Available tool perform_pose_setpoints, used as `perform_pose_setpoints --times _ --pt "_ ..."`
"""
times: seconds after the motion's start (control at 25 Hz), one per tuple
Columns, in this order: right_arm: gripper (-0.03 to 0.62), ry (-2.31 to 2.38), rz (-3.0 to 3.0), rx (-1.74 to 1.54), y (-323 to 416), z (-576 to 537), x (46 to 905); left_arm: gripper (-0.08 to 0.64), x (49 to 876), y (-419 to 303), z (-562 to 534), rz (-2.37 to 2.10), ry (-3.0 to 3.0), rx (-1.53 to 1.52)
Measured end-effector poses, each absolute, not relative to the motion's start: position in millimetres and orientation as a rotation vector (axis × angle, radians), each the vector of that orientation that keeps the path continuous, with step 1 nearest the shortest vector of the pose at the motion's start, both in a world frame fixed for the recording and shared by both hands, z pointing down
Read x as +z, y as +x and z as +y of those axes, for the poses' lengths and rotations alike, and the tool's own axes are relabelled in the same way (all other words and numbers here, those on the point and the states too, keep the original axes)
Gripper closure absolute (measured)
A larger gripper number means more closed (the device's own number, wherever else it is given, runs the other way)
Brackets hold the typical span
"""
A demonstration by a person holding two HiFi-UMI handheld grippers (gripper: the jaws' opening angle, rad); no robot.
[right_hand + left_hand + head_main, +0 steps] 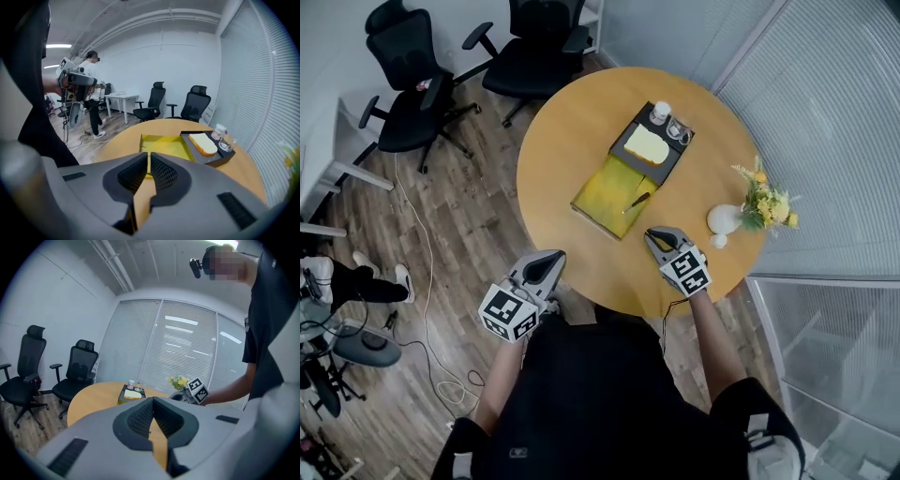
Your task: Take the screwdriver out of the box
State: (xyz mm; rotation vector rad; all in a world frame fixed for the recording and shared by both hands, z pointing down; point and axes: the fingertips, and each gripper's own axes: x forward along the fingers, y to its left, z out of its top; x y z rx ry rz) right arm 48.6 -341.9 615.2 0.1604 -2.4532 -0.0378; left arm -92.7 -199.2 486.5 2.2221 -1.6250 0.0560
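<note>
Just approaching here: right tool (661, 236) and left tool (549, 262) are both sitting shut, holding nothing. The screwdriver (639, 200) is lying in the yellow box (605, 192), just beyond the right tool, which needs opening first.

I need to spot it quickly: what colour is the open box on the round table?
The box is yellow; it shows best in the head view.

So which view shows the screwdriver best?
The head view: from above, the screwdriver lies in plain sight at the yellow box's right edge. The right gripper view shows the box, but no screwdriver that I can make out. The left gripper view shows the box small and far off.
</note>
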Motion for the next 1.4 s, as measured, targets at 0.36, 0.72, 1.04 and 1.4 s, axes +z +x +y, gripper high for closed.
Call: perform_pose_setpoints --times 0.36,0.72,1.04,1.4 --pt "0.577 -0.414 -2.181 -0.41 33.7 -382.4 647.3 0.554 502.0 -80.3 -188.7 -1.786 2.054 0.014" --pt "0.576 -0.785 -1.941 -0.523 20.6 -390.5 686.6 0.554 501.8 -58.8 -193.8 -1.846 2.005 0.004" --pt "0.575 -0.894 -1.827 -0.559 4.1 -410.6 706.4 0.554 502.7 -50.5 -201.8 -1.868 1.981 -0.027" --pt "0.572 -1.014 -1.574 -0.709 0.0 -433.1 739.8 0.554 517.0 -55.6 -191.4 -1.881 1.894 -0.034"
